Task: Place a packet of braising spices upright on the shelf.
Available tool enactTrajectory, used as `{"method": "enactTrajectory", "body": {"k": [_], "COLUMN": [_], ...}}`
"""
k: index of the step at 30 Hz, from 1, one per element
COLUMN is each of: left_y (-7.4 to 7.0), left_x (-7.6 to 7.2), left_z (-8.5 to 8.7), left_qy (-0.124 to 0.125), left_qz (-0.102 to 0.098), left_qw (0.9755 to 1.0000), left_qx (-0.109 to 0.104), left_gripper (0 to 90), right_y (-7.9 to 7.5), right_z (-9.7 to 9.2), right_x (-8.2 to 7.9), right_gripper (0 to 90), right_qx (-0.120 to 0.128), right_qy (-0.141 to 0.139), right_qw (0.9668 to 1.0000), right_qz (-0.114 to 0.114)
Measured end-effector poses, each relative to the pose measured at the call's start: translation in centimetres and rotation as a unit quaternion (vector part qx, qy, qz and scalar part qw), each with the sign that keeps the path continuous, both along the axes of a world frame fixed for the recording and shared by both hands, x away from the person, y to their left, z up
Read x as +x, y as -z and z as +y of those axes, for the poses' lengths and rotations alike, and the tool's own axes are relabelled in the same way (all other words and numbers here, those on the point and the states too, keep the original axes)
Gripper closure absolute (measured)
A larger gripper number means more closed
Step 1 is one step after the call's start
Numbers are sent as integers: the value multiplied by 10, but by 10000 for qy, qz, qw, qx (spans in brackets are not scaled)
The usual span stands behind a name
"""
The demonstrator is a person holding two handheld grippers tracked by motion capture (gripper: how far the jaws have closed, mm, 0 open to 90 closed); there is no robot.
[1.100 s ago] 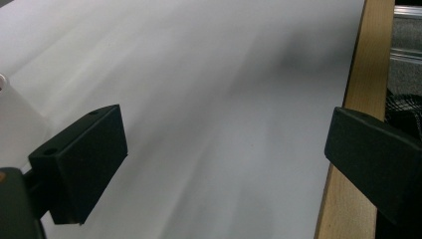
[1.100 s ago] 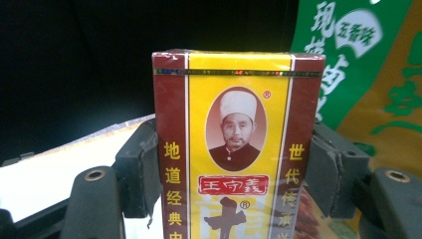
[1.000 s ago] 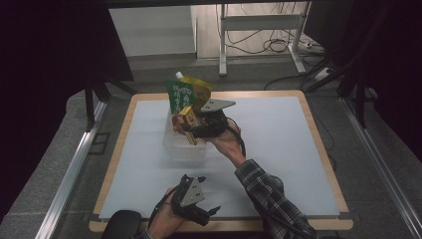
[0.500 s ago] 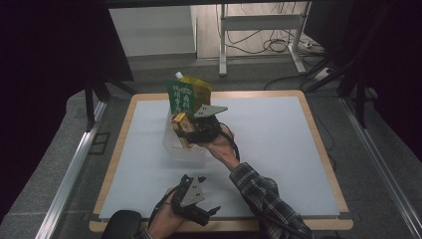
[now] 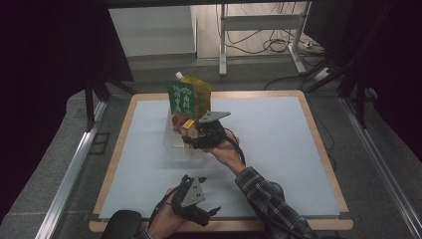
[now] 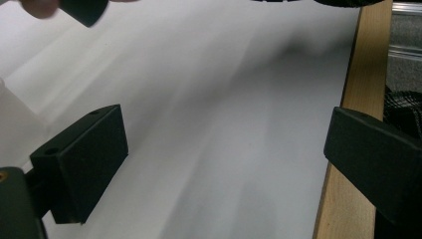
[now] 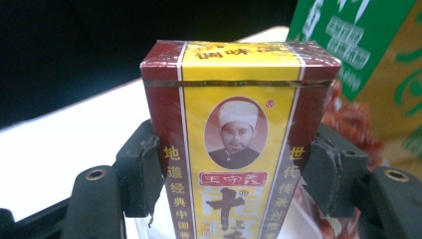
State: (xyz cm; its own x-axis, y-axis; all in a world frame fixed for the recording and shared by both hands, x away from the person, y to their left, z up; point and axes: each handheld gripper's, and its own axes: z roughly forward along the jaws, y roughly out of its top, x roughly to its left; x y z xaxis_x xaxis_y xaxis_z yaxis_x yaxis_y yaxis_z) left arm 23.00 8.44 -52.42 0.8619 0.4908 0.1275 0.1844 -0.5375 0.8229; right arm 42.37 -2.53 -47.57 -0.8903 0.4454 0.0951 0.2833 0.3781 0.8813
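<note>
- Right tool [image 7: 231, 169]: clamped on a red-and-yellow seasoning box [image 7: 234, 139], held over a clear container [image 5: 175, 142], apparently just inside its rim.
- Green-and-yellow pouch [image 5: 189, 97]: upright behind the box.
- Left tool [image 6: 224, 164]: wide apart, nothing gripped, above the tabletop [image 5: 278, 144] near its front edge.

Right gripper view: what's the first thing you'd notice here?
A red and yellow box clamped upright between the right gripper's black pads. Behind it stands a green and yellow pouch with a white cap, in a clear tub at the far left of the table. The left gripper waits open near the front edge.
</note>
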Motion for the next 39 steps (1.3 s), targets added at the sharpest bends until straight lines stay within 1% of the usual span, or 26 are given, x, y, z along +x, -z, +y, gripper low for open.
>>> {"method": "enactTrajectory", "body": {"k": [1, 2, 4, 5, 7, 9, 11, 14, 17, 20, 27, 29, 30, 31, 32, 34, 35, 39], "left_y": [0, 0, 0, 0, 1, 1, 0, 1, 0, 0, 0, 0, 0, 0, 0, 1, 1, 1], "left_x": [0, 0, 0, 0, 0, 0, -1, -1, 0, 0, 0, 0, 0, 0, 0, 0, 0, 0], "left_z": [0, 0, -1, -1, -1, -1, -2, -2, -1, 0, -1, -1, -1, -1, -1, -1, -1, -1], "left_qy": [0, 2, 10, 13, 17, 22, 27, 40, 27, 5, 17, 16, 17, 18, 20, 23, 24, 20], "left_qz": [-1, 0, 4, 5, 9, 6, -5, -9, -6, -4, -5, -1, -3, -3, -4, -5, -5, -4], "left_qw": [10000, 10000, 10000, 10000, 10000, 10000, 10000, 10000, 10000, 10000, 10000, 10000, 10000, 10000, 10000, 10000, 10000, 10000], "left_qx": [1, 5, 6, 5, 14, 18, 21, 37, 29, 2, 16, 12, 13, 10, 17, 27, 24, 15], "left_gripper": [33, 33, 33, 33, 33, 33, 34, 34, 35, 35, 35, 35, 35, 35, 35, 35, 35, 35], "right_y": [3, 4, 7, 9, 12, 15, 17, 18, 16, 15, 10, 9, 6, 6, 4, 3, 1, -2], "right_z": [0, -1, -2, -2, -2, 0, 0, -1, 0, 0, 2, 1, 0, 0, 0, 0, 0, -1], "right_x": [-1, -2, -1, -1, -1, -5, -3, -2, -1, -1, 2, 1, 1, 1, 0, -1, -1, -3], "right_gripper": [327, 327, 328, 328, 329, 329, 329, 329, 320, 311, 201, 192, 171, 171, 148, 132, 108, 83], "right_qx": [-64, -53, -79, -97, -234, -370, -325, -284, -366, -387, -540, -538, -511, -511, -497, -477, -484, -547], "right_qy": [11, 24, 63, 101, 123, 132, 158, 154, 131, 124, 184, 157, 126, 126, 108, 90, 70, 8], "right_qw": [10000, 10000, 9999, 9998, 9994, 9992, 9991, 9992, 9990, 9989, 9982, 9982, 9984, 9984, 9985, 9986, 9985, 9982], "right_qz": [-5, -4, 69, 145, 205, 105, 204, 229, 231, 216, 205, 197, 195, 195, 198, 219, 232, 246]}}
